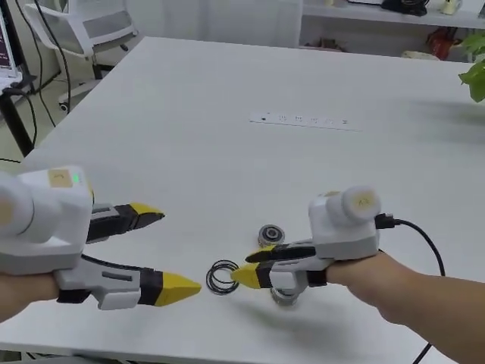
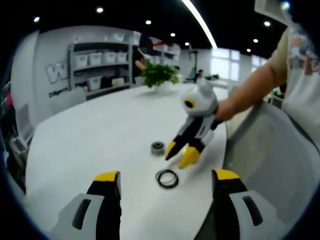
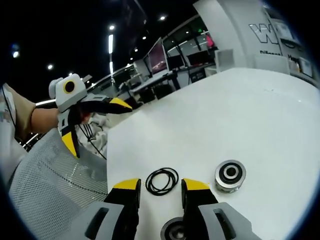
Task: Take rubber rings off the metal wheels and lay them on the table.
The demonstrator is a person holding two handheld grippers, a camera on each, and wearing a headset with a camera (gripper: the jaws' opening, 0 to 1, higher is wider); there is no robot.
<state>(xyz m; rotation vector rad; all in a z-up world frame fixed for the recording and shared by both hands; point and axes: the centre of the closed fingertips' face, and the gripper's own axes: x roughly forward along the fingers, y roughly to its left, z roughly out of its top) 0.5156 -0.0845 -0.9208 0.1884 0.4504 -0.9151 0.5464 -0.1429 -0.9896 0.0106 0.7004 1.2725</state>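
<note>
Currently the rubber rings (image 3: 162, 181) lie flat on the table (image 1: 227, 136) as a small overlapping bunch, clear of both wheels.

Right gripper (image 3: 161, 185): jaws released with a moderate gap, tips either side of the rings' near edge, nothing gripped. Left gripper (image 1: 174, 250): jaws spread wide and empty, on the opposite side of the rings from the right gripper, a short way off.

Two metal wheels:
- First wheel (image 1: 270, 234) lies flat just beyond the rings, away from the person, bore up.
- Second wheel (image 1: 284, 296) is beside the rings on the person's right, directly under the right gripper. In the right gripper view it sits between the jaw bodies, behind the tips.

Key relation: both wheels are on the right gripper's side of the rings, so the right gripper is nearer to either. The left gripper would have to cross over the rings to reach one.

Too small to tell whether either wheel carries a ring. If one does, the likely next move is for the right gripper to pull its tips back from the rings to the second wheel, and for the left gripper to come across to strip it.
</note>
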